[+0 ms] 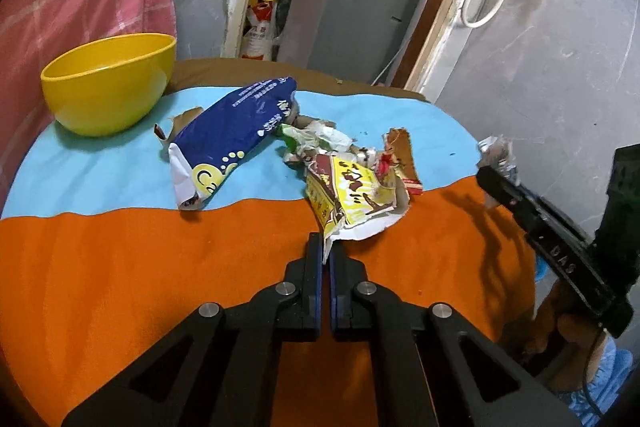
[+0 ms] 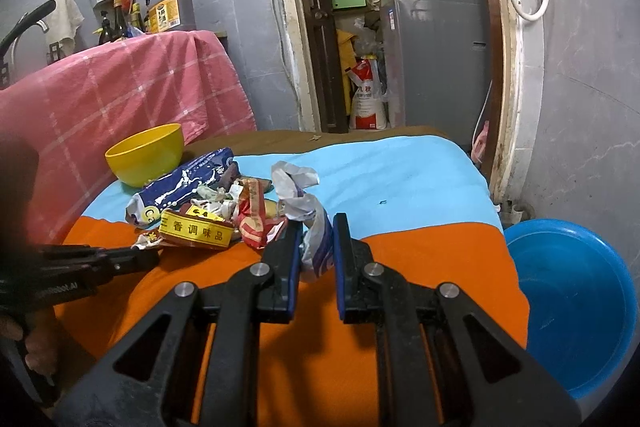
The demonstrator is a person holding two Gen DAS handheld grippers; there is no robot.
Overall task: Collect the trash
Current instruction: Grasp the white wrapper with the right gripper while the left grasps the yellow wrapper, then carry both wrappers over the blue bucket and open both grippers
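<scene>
A pile of trash lies on the blue and orange cloth: a blue packet (image 1: 236,131), crumpled white paper (image 1: 316,139), a brown-red wrapper (image 1: 404,159) and a yellow seasoning packet (image 1: 352,199). My left gripper (image 1: 326,247) is shut on the white edge of the yellow seasoning packet, which also shows in the right wrist view (image 2: 196,231). My right gripper (image 2: 316,227) is shut on a crumpled white and blue wrapper (image 2: 304,203), held just above the cloth to the right of the pile; it also shows in the left wrist view (image 1: 496,155).
A yellow bowl (image 1: 108,83) stands at the back left of the table. A blue basin (image 2: 572,303) sits on the floor to the right of the table. A pink checked cloth (image 2: 120,107) hangs behind the table. A grey fridge (image 2: 436,55) stands in the doorway beyond.
</scene>
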